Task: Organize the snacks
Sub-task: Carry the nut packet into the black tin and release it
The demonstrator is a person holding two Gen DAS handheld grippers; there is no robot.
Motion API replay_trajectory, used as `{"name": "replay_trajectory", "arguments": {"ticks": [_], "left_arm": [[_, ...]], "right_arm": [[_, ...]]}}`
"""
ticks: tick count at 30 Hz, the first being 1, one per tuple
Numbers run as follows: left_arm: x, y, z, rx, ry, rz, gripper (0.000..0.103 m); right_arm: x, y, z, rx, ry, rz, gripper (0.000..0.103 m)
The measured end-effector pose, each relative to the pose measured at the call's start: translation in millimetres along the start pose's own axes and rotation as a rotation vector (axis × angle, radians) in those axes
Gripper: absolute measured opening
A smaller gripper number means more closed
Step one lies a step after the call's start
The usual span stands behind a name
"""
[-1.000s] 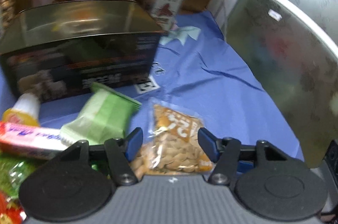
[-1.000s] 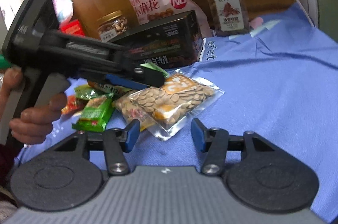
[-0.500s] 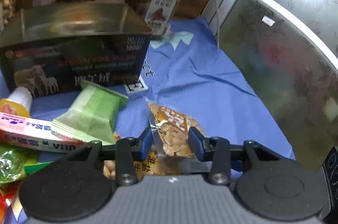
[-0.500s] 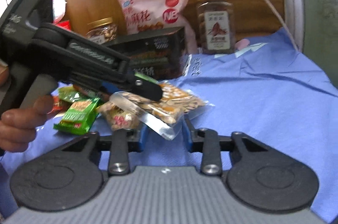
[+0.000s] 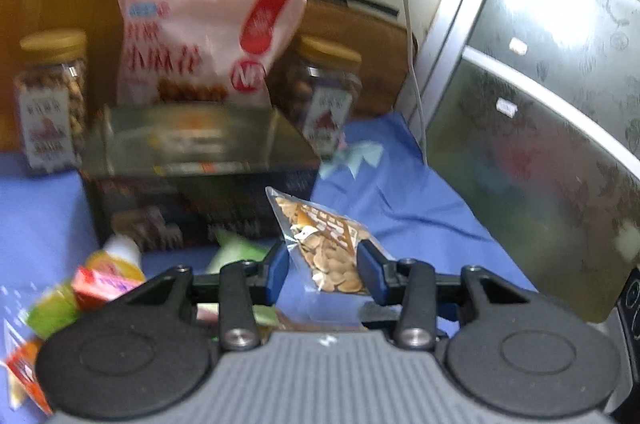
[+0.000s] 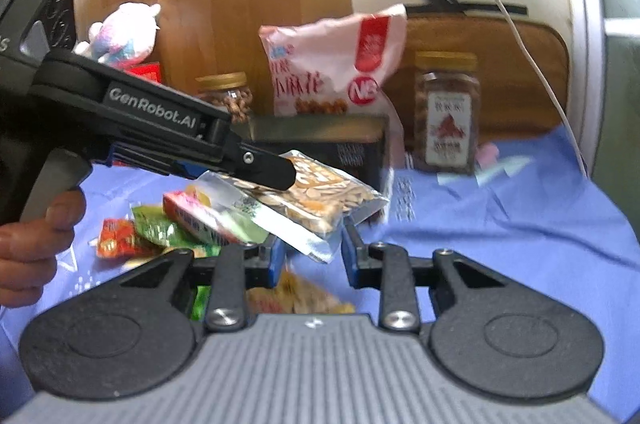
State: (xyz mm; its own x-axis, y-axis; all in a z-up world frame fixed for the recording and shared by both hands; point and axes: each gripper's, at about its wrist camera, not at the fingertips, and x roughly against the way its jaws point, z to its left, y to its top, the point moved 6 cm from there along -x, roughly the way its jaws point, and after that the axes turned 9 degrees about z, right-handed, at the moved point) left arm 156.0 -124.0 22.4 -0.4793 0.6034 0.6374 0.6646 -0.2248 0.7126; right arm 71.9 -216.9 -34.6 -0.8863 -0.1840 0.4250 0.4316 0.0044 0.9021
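Note:
A clear packet of seeds [image 5: 328,248] with an orange label hangs above the blue cloth [image 5: 400,192]. My left gripper [image 5: 323,266] is shut on it, blue pads pressing both sides. In the right wrist view the same packet [image 6: 320,192] slants down from the left gripper [image 6: 276,170], which a person's hand [image 6: 32,248] holds. Its silver lower end sits between the pads of my right gripper [image 6: 312,256], which is shut on it. Another small yellow packet [image 6: 296,296] lies on the cloth under the right gripper.
A dark box [image 5: 192,160] stands just behind, with a pink snack bag [image 5: 208,48] and two gold-lidded jars [image 5: 52,96] [image 5: 326,96] beyond it. Several small snack packs [image 6: 160,224] lie at the left. A glass cabinet door [image 5: 540,144] bounds the right.
Both grippers closed on the seed packet that lay on the cloth, then lifted it. Both views have tilted upward, showing more of the wall and back row.

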Motion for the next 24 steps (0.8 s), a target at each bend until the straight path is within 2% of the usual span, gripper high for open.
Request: {"name": "replay_trajectory", "arguments": {"ticks": [6, 11, 15, 19, 24], "left_arm": [[8.7, 35.9, 20.9, 0.024, 0.041, -0.082, 0.038], [-6.7, 56.3, 43.6, 0.052, 0.08, -0.09, 0.038], [-26.4, 63.0, 58.8, 0.069, 0.105, -0.071, 0.038], [-41.0, 64.5, 66.6, 0.069, 0.134, -0.062, 0.039], [-33.8, 60.1, 76.9, 0.091, 0.157, -0.07, 0.038]], "right_arm": [[-20.6, 39.5, -0.4, 0.059, 0.031, -0.051, 0.033], [-51.9, 59.5, -4.1, 0.078, 0.04, -0.046, 0.033], [-74.7, 64.6, -5.5, 0.091, 0.019, -0.035, 0.034], [-87.2, 65.6, 1.4, 0.146, -0.018, -0.054, 0.042], [-77.2, 65.5, -2.4, 0.145, -0.036, -0.082, 0.046]]}}
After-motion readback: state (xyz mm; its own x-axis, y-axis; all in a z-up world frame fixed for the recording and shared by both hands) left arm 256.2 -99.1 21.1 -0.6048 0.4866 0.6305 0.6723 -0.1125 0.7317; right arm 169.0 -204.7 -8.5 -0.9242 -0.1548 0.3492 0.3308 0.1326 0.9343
